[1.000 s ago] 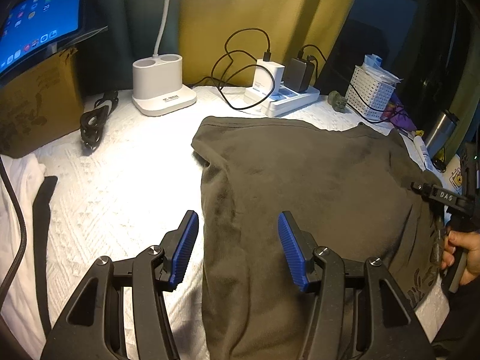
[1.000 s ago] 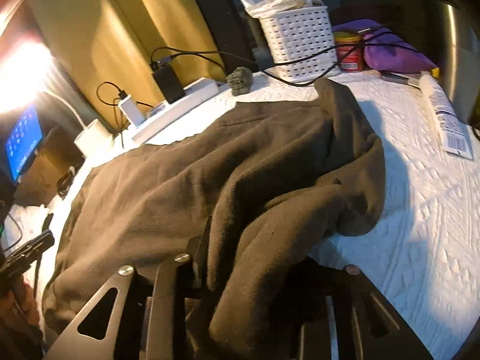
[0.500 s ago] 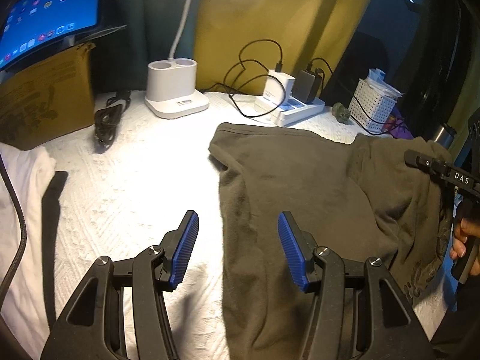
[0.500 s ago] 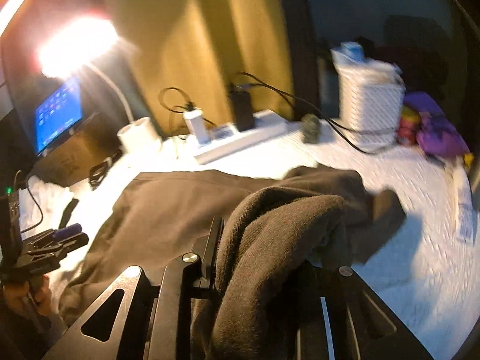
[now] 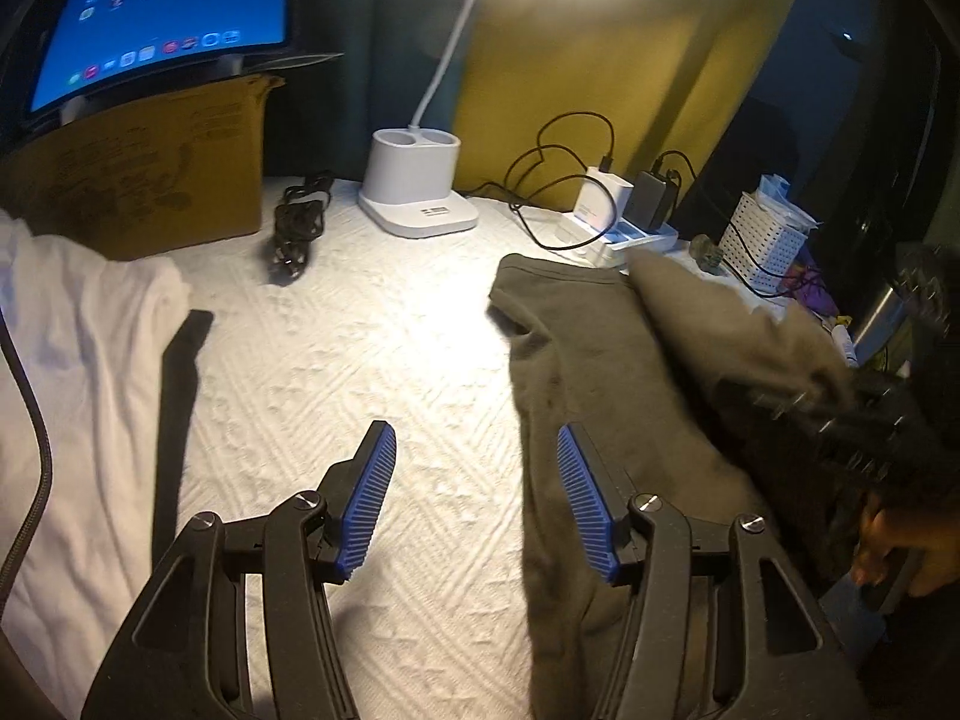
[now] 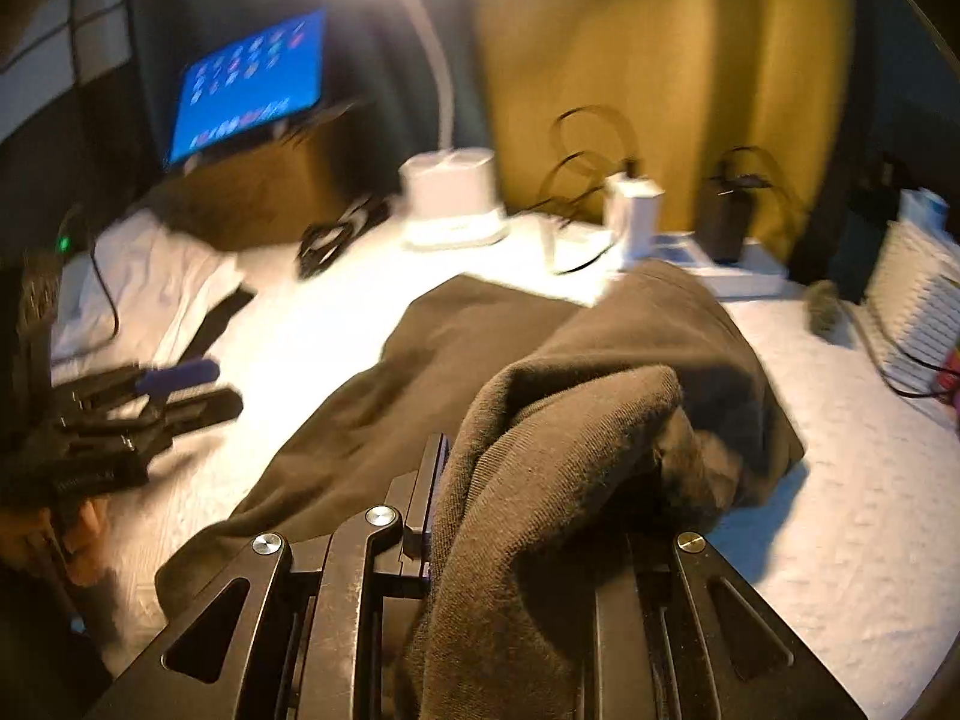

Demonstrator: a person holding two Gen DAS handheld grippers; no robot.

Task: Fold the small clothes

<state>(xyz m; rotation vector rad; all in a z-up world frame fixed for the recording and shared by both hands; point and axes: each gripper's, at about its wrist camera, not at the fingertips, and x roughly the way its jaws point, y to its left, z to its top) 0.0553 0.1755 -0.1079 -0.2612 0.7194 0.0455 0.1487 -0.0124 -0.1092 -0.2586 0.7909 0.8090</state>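
White lattice basket (image 5: 761, 248) holds papers; right claw (image 6: 510, 516) clamped on olive garment (image 5: 576, 330); left claw (image 5: 474, 504) apart.

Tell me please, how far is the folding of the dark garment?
Early stage. The right hand-held gripper is shut on one side of the dark garment, carrying it across over the rest. The left hand-held gripper is open, holding nothing. Laying this fold flat and further folds remain.

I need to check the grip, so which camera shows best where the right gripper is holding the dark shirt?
The right wrist view: the dark shirt bunches between the right gripper jaws up close. The left wrist view shows that gripper blurred at the frame's edge, the grip itself unclear.
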